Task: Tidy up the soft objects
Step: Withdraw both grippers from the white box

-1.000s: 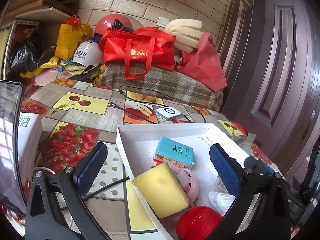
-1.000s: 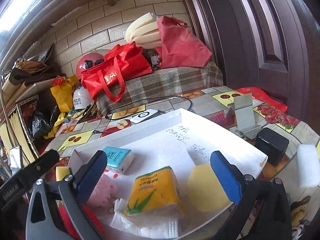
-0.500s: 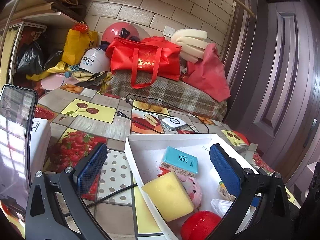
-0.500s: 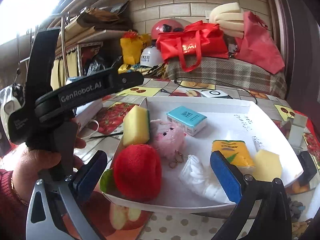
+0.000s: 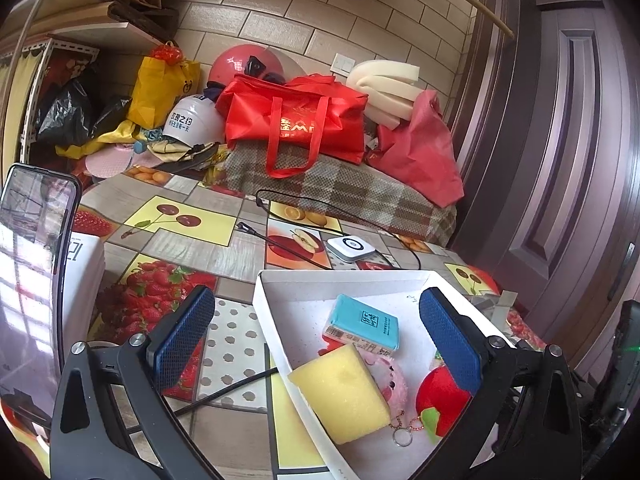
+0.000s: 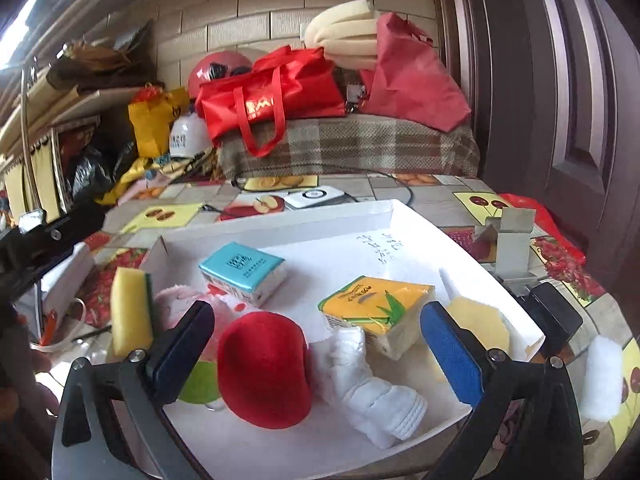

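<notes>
A white tray [image 6: 352,216] on the table holds soft things: a red plush apple [image 6: 264,368], a white rolled sock [image 6: 368,388], a yellow tissue pack [image 6: 376,308], a teal tissue pack [image 6: 244,270], a pink plush [image 6: 172,304], a yellow sponge [image 6: 130,312] leaning on the left rim, and a pale yellow round pad [image 6: 480,324]. My right gripper [image 6: 320,352] is open and empty above the apple and sock. My left gripper [image 5: 320,336] is open and empty over the tray's [image 5: 272,312] left corner, near the sponge [image 5: 340,392] and teal pack [image 5: 362,326].
A white soft block [image 6: 600,376] and a black box [image 6: 556,320] lie right of the tray, with a grey stand [image 6: 508,240] behind. A phone [image 5: 28,280] stands at the left, with a black cable [image 5: 224,392] and a white charger [image 5: 351,246] on the fruit-print tablecloth. Bags and helmets are piled behind.
The right gripper has swung back to the right and closer over the tray, now above the apple and sock. The left gripper has drawn back slightly. Both stayed open.
</notes>
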`<action>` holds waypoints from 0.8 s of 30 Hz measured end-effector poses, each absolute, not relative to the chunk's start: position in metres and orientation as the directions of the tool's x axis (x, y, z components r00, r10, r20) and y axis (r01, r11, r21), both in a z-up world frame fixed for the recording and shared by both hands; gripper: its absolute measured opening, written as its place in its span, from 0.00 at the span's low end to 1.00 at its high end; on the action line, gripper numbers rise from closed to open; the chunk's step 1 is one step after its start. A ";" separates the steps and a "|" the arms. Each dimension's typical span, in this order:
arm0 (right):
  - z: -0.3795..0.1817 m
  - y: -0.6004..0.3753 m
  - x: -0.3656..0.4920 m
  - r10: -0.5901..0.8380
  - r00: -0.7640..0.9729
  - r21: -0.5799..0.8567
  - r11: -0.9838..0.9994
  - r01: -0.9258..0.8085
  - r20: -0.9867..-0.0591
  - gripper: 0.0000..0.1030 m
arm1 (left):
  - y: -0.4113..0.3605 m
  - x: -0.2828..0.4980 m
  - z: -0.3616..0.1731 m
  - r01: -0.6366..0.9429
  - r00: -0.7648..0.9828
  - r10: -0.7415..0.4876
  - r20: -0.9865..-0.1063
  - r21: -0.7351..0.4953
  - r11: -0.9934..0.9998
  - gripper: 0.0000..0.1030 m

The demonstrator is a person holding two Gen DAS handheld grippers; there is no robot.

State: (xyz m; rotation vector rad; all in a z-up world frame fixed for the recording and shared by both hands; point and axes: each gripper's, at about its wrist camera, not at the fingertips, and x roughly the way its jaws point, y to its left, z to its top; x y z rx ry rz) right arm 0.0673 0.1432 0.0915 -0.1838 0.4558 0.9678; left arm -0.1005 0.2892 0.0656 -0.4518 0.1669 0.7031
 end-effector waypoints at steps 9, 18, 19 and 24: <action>0.094 0.135 0.055 0.765 0.484 0.052 0.555 -0.830 -0.425 1.00 | 0.288 -0.099 0.065 -0.651 0.759 0.575 -0.305 -0.329 0.685 1.00; 0.096 0.127 0.045 0.769 0.501 0.047 0.562 -0.825 -0.396 1.00 | 0.283 -0.094 0.063 -0.645 0.763 0.566 -0.312 -0.307 0.700 1.00; 0.096 0.126 0.045 0.769 0.504 0.049 0.565 -0.824 -0.393 1.00 | 0.282 -0.094 0.063 -0.645 0.763 0.566 -0.312 -0.305 0.701 1.00; 0.096 0.121 0.043 0.764 0.521 0.050 0.579 -0.814 -0.380 1.00 | 0.278 -0.090 0.061 -0.642 0.765 0.561 -0.316 -0.296 0.708 1.00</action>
